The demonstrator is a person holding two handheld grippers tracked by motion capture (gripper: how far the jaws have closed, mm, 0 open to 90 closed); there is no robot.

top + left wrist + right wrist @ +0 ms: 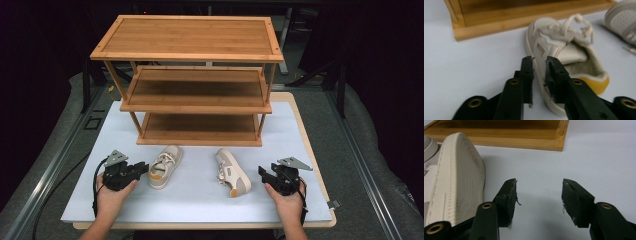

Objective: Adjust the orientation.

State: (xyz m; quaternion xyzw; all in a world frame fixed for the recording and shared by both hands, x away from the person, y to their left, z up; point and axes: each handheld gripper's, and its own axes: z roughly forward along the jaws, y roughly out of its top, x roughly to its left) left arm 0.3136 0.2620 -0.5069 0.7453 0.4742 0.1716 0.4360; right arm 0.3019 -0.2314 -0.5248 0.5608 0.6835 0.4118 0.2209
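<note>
Straddling the side wall of the upright beige lace-up sneaker with the mustard heel patch, the left gripper has its two black jaws set either side of that wall; the pads show a slim gap to it, so the jaws stand partly apart rather than clamped. In the high view this gripper sits at about eight o'clock on the white table mat, the shoe just to its three o'clock side. The right gripper, at four o'clock on the mat, has its jaws spread wide over bare surface. The matching second beige sneaker, tipped on its side, lies just at its nine o'clock, ribbed sole facing it. The three-tier bamboo shoe rack stands at twelve o'clock.
</note>
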